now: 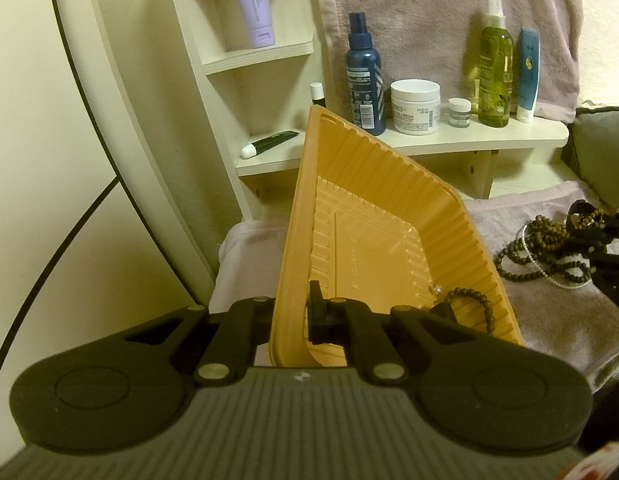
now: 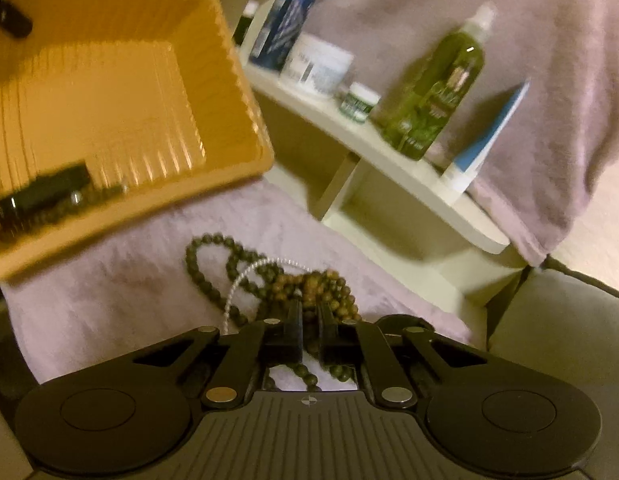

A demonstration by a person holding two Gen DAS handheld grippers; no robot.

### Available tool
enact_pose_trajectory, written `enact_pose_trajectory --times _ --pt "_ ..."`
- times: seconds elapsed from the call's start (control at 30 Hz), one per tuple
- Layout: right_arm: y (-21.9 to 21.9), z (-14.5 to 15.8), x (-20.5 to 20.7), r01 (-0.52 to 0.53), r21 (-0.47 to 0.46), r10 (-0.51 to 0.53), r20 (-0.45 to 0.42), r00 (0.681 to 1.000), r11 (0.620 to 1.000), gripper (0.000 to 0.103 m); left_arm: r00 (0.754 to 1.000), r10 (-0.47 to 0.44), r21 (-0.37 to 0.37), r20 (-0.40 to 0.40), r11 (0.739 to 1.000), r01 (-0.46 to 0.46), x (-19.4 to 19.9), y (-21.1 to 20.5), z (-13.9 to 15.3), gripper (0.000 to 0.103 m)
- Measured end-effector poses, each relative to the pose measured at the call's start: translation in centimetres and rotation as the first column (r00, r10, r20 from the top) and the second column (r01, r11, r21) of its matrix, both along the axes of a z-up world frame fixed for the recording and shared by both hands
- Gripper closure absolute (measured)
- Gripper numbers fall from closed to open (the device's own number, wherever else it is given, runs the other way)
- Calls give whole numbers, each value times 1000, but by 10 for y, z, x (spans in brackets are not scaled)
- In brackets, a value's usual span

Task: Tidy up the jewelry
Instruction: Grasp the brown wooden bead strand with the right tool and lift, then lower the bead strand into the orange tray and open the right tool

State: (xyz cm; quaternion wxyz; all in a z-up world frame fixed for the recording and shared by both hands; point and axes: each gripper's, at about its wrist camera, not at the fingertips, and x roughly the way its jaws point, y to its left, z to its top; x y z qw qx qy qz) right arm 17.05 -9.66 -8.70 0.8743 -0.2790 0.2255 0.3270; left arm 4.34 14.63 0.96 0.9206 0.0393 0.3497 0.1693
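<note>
Left gripper (image 1: 297,316): jaws clenched across the near wall of the orange plastic tray (image 1: 373,216), one finger inside, one outside, tray lifted and tilted above the towel. Inside the tray's low corner: one dark bead bracelet (image 1: 475,304) and a small clear stud (image 1: 435,289) beside it, both likely to slide if the tilt grows. Thin ribbed plastic, probably light and flexible; a grip on the rim wall looks adequate, but wants a level wrist.

Right gripper (image 2: 309,334): jaws nearly closed on strands of the tangled bead pile (image 2: 309,284), brown beads pinched between the pads, though the blur leaves the firmness of that hold uncertain. Pile made up of dark green beads, brown beads and a thin white pearl strand (image 2: 245,280) looped through, all lying on the lavender towel (image 2: 109,288) just beside the tray. Limp, fairly light, round and slippery; strands apt to drag neighbours along. Best taken at a bunched section, not a single loop; pearl strand finest, likely most fragile.

Behind: white shelf (image 1: 429,140) with a blue spray bottle (image 1: 365,76), cream jar (image 1: 415,106) and green bottle (image 1: 495,72).
</note>
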Motion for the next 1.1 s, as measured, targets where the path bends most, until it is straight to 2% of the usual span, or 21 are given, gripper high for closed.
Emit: enact_pose_trajectory --times 0.33,0.53,0.77,1.1 --pt "-27 59 4 54 234 -46 -36 998 971 97 1000 1 -4 2 1000 -1 1 -1 1 97" --pt "-41 95 6 58 317 -50 -32 998 947 97 1000 -1 -8 5 1000 1 1 -1 1 97" --pt "-52 127 3 41 386 -40 -10 999 922 97 1000 -2 -8 9 1000 2 0 -1 1 97" --pt "-56 158 5 16 413 -37 44 998 911 97 1000 -7 -14 17 1000 7 0 0 2 96"
